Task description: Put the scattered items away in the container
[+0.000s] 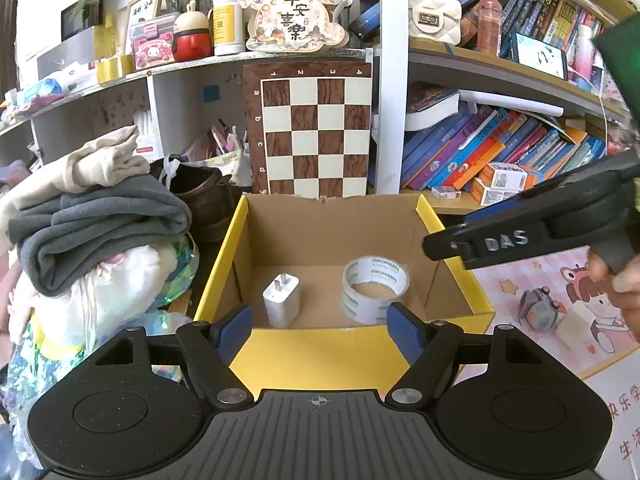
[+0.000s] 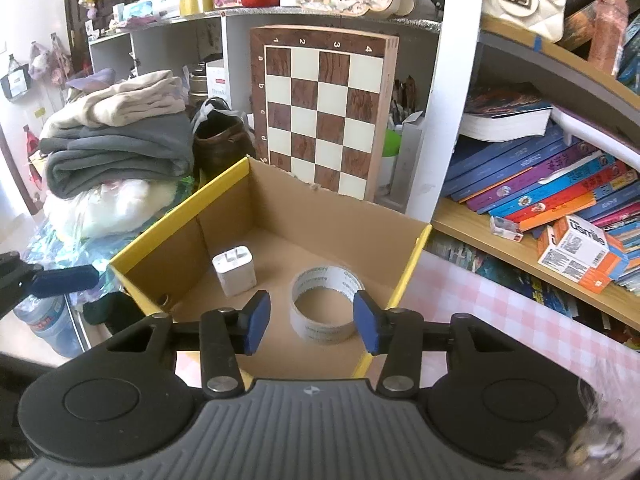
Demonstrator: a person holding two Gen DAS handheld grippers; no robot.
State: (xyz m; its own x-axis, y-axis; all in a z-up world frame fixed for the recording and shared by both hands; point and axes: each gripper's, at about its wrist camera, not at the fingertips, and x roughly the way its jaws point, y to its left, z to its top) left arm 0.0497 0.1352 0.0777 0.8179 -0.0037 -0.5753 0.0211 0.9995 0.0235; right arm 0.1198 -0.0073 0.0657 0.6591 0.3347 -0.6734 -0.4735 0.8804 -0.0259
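Seen from the left wrist, the left gripper [image 1: 320, 330] hangs just before the near wall of the cardboard box [image 1: 320, 350], its blue-padded jaws spread wide with nothing between them. Inside the box, on the bare floor, a white charger [image 1: 281, 299] stands upright toward the left and a roll of clear tape [image 1: 374, 290] lies flat toward the right, the two apart from each other. At the right edge the right gripper [image 1: 436, 246] reaches in over the box's right wall, seen side-on, with a hand [image 1: 618, 280] on its grip. A small grey toy [image 1: 538, 306] rests on the pink mat [image 1: 520, 280] to the right of the box, outside it. Folded clothes [image 1: 100, 224] are piled to the left, and a chessboard [image 1: 316, 132] leans upright behind the box against the shelving.

From the right wrist, the right gripper [image 2: 312, 320] is poised over the near right part of the cardboard box [image 2: 414, 256], its jaws parted and empty; the roll of clear tape [image 2: 326, 304] lies on the box floor below and beyond them, touched by neither pad. The white charger [image 2: 235, 274] stands to the left of the tape, nearer the left wall. One blue-padded finger of the left gripper [image 2: 64, 280] shows at the left edge, outside the box. The chessboard [image 2: 320, 112] stands behind, the folded clothes [image 2: 120, 148] to the left, and books [image 2: 540, 184] crowd the shelf on the right.
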